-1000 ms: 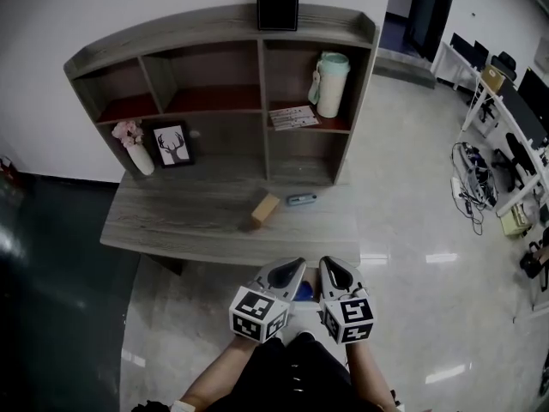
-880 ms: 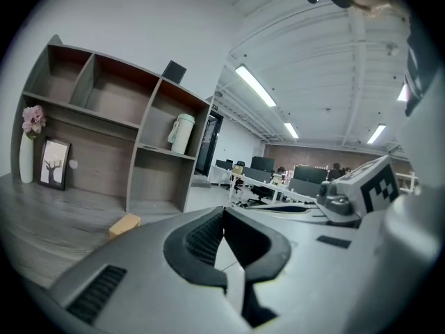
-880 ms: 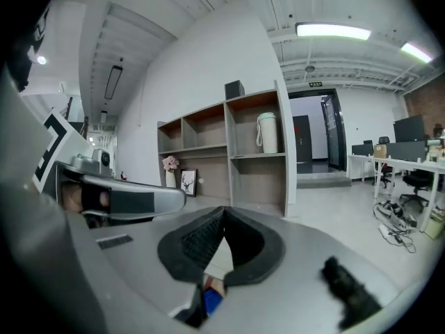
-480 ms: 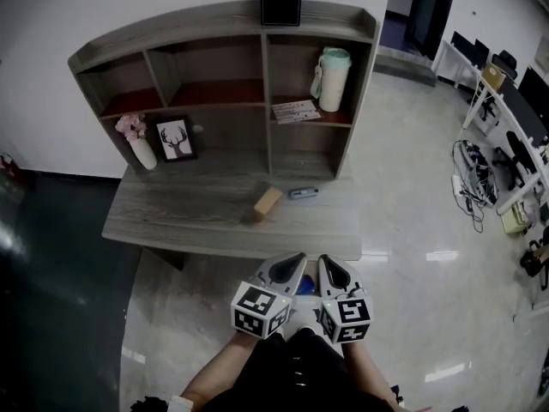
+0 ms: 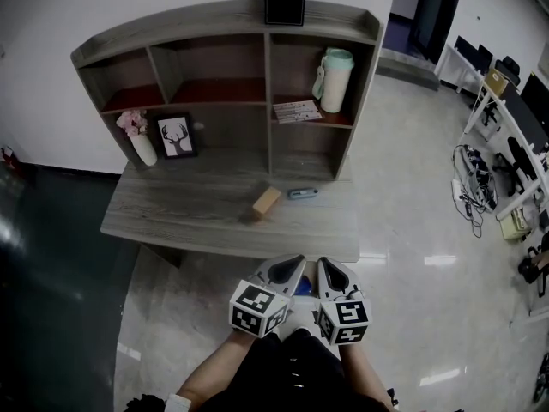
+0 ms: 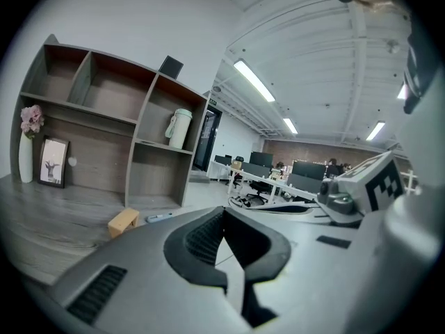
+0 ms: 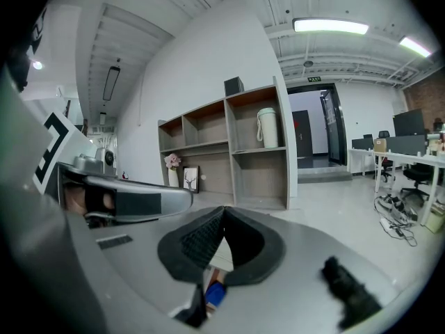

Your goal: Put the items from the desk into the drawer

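A small wooden block point(image 5: 266, 201) point(image 6: 124, 221) lies on the grey desk point(image 5: 171, 217), right of its middle. A slim blue-grey pen-like item point(image 5: 301, 193) point(image 6: 160, 217) lies just to the block's right. My left gripper point(image 5: 290, 266) point(image 6: 222, 211) and right gripper point(image 5: 330, 269) point(image 7: 224, 215) hover side by side over the floor, short of the desk's front edge. Both are shut, with nothing between their fingers. In the right gripper view a blue thing point(image 7: 215, 294) shows below the jaws. No drawer shows in any view.
A shelf unit point(image 5: 266, 67) stands on the back of the desk. It holds a vase of pink flowers point(image 5: 137, 140), a framed deer picture point(image 5: 174, 138), a paper point(image 5: 296, 112) and a pale green flask point(image 5: 334, 80); a black box point(image 5: 285, 0) sits on top. Office desks and cables point(image 5: 480, 178) lie at the right.
The block and the pen-like item lie where they did. Both grippers stay shut in the same spot; only the head view has drifted slightly.
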`<state>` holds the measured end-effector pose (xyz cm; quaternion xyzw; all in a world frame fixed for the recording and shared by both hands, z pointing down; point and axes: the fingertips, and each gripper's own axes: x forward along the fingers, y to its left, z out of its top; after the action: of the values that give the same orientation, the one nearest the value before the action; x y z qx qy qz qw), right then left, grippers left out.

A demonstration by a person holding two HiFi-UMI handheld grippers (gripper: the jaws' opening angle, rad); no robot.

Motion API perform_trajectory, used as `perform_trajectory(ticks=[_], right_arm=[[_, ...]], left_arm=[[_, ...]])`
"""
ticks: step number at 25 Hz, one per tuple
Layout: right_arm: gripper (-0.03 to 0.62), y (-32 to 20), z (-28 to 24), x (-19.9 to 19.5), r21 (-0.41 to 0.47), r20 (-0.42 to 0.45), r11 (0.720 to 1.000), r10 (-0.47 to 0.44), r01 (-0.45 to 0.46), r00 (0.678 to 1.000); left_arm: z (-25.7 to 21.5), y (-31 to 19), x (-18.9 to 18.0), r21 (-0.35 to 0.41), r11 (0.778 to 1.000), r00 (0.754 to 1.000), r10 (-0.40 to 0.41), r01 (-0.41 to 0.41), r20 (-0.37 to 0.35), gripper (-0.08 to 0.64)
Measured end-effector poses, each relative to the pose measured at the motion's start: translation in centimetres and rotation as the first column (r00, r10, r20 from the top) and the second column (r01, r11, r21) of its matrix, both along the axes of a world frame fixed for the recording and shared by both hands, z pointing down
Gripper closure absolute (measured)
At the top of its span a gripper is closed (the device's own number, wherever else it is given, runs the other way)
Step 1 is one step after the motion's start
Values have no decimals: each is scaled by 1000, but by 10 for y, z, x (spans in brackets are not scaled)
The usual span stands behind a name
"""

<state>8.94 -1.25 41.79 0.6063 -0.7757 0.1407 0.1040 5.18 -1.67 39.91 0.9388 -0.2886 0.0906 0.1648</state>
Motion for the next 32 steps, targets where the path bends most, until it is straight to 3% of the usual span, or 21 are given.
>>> perform_trajectory(ticks=[5, 17, 32], right_arm=[[580, 1, 2, 3, -7, -3, 1000, -2, 2, 1000], [580, -1, 9, 3, -22, 3, 1000, -20, 20, 1000], [580, -31, 21, -13, -52, 0, 991, -122, 122, 992]], left_arm=[[-1, 2, 3, -19, 1000, 999, 4, -4, -35, 549], [9, -3, 1, -36, 999, 999, -28, 27, -24, 549], [20, -30, -27, -44, 987, 988, -153, 152, -10, 549]])
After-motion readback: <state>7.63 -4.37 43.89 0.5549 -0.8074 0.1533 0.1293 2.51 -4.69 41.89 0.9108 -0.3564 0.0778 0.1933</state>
